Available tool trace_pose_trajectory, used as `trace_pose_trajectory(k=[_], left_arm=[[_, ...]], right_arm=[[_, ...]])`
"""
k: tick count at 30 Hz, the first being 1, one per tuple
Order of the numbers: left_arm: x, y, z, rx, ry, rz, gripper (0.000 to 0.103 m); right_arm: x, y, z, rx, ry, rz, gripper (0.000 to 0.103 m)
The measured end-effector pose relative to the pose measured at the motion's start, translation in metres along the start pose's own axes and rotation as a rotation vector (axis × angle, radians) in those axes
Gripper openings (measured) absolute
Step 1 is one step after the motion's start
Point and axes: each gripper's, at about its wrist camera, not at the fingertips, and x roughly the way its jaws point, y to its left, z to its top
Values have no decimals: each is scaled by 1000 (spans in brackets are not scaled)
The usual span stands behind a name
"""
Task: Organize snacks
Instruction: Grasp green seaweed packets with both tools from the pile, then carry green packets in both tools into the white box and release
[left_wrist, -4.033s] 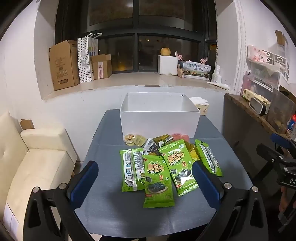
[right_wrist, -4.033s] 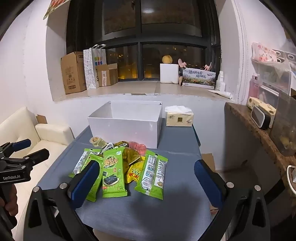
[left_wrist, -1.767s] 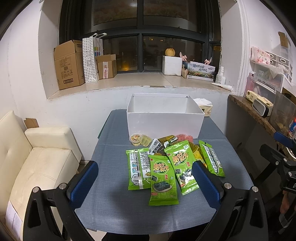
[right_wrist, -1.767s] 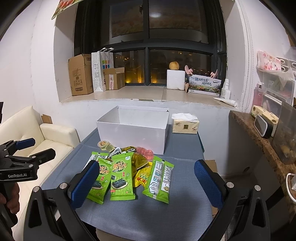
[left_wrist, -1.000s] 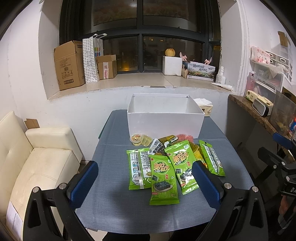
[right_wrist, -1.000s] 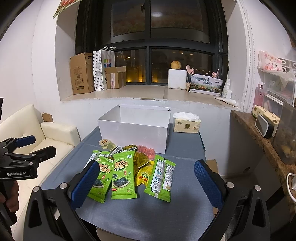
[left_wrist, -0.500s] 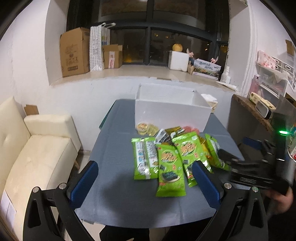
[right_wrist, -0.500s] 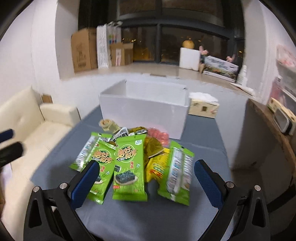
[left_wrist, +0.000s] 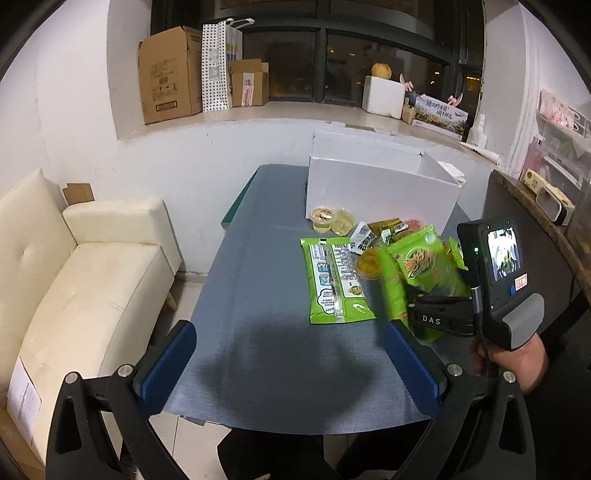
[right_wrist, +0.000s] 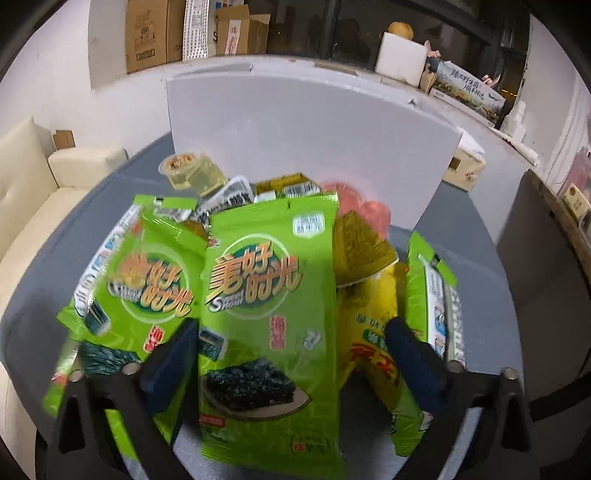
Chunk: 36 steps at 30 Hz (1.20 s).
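Snacks lie heaped on the grey worktop (left_wrist: 258, 350) just in front of the white box (right_wrist: 295, 122), which is the landmark here. Middle green seaweed packet (right_wrist: 269, 314) lies nearest the front of the heap, a twin seaweed packet (right_wrist: 147, 288) overlapping its left edge, a yellow packet (right_wrist: 369, 325) to its right, jelly cups (right_wrist: 192, 170) and a pink pouch (right_wrist: 362, 210) right against the box wall.

Right hand-held gripper (right_wrist: 291, 365) is low over the middle packet, pads straddling its lower half; jaws have just been closing but stand wide, nothing clamped yet. Left pad overlaps the twin packet, right pad (right_wrist: 410, 354) sits over the yellow one.

Risks, as a guess: closing from here could pinch a neighbour along with the target, or slide off slick foil and only crumple it. Lifting could drag the overlapped packets toward the worktop edge.

Left hand-held gripper (left_wrist: 291, 365) hangs open and empty over bare worktop, well short of the heap, beside the long green packet (left_wrist: 336, 280).
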Motion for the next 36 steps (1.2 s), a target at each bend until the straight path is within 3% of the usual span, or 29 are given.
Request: trace_pose_trajectory(k=[3, 5, 6, 19, 27, 29, 31, 32, 34, 36], left_arm=[[8, -8, -1, 19, 18, -12, 103], [12, -13, -2, 30, 27, -26, 103], [14, -17, -1, 36, 29, -34, 103], [88, -88, 3, 135, 98, -129, 103], [138, -123, -2, 181, 148, -51, 101], [146, -124, -5, 178, 168, -44, 94], [149, -123, -7, 165, 179, -33, 66], [148, -123, -7, 173, 166, 2, 61], [145, -121, -6, 160, 170, -27, 37], [139, -117, -5, 148, 164, -38, 30]], right_arm=[[-9, -2, -1, -18, -18, 4, 57], [-15, -6, 1, -16, -18, 10, 22], [-20, -10, 1, -8, -25, 34, 20], [-91, -69, -17, 163, -139, 266, 16], [-119, -98, -39, 233, -174, 260, 16], [-120, -99, -43, 235, -175, 260, 16], [-120, -99, -45, 236, -173, 264, 16], [-119, -98, -46, 238, -171, 268, 16], [-118, -97, -47, 237, -169, 276, 16], [-117, -95, -46, 235, -171, 284, 16]])
